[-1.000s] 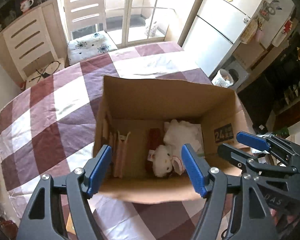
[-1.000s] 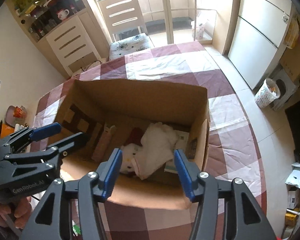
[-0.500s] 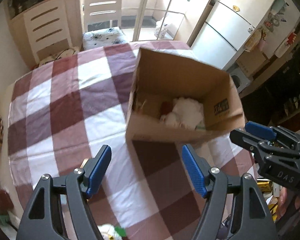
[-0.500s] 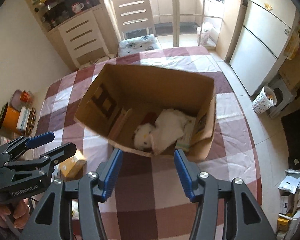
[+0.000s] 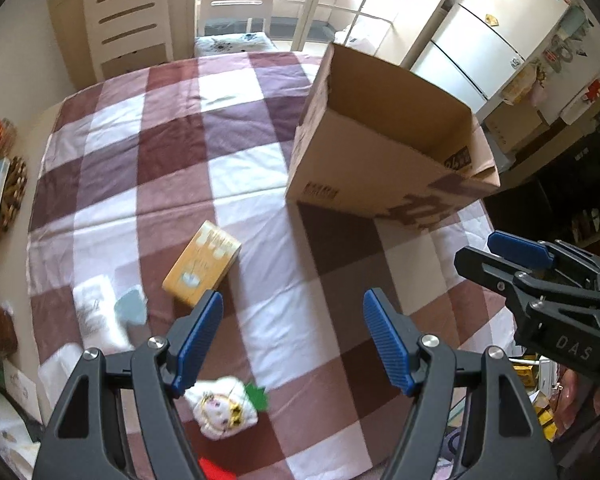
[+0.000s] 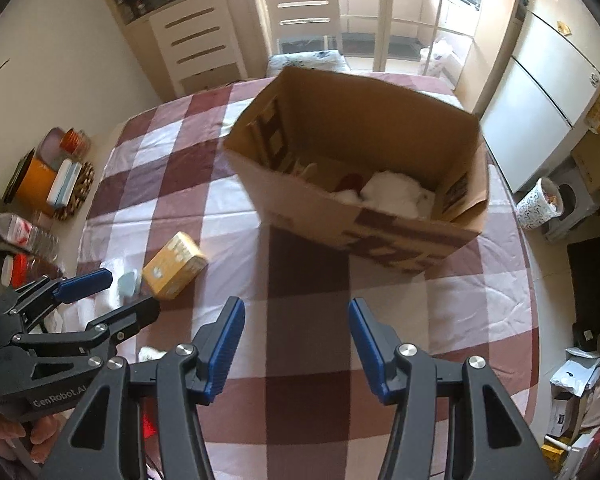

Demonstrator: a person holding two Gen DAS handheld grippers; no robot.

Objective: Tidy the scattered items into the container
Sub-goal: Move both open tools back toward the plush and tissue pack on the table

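Observation:
An open cardboard box (image 5: 384, 184) stands on the checked tablecloth; it also shows in the right wrist view (image 6: 380, 240), with a white plush (image 6: 392, 196) and other items inside. A yellow carton (image 5: 202, 266) lies on the cloth left of the box, also in the right wrist view (image 6: 174, 266). A small white doll (image 5: 222, 406) with a green bit lies near my left gripper (image 5: 292, 340), which is open and empty above the cloth. A pale blue-white item (image 5: 130, 310) lies beside the carton. My right gripper (image 6: 296, 340) is open and empty, short of the box.
At the table's left edge are a woven mat with tins (image 6: 60, 184), a plastic bottle (image 6: 24, 232) and red-lidded things. Chairs (image 6: 304, 20) stand beyond the far edge. A fridge (image 6: 548, 80) is to the right. A bin (image 6: 540, 204) stands on the floor.
Both grippers have pulled back from over the box toward the near side and left. The yellow carton, doll and pale item have come into view.

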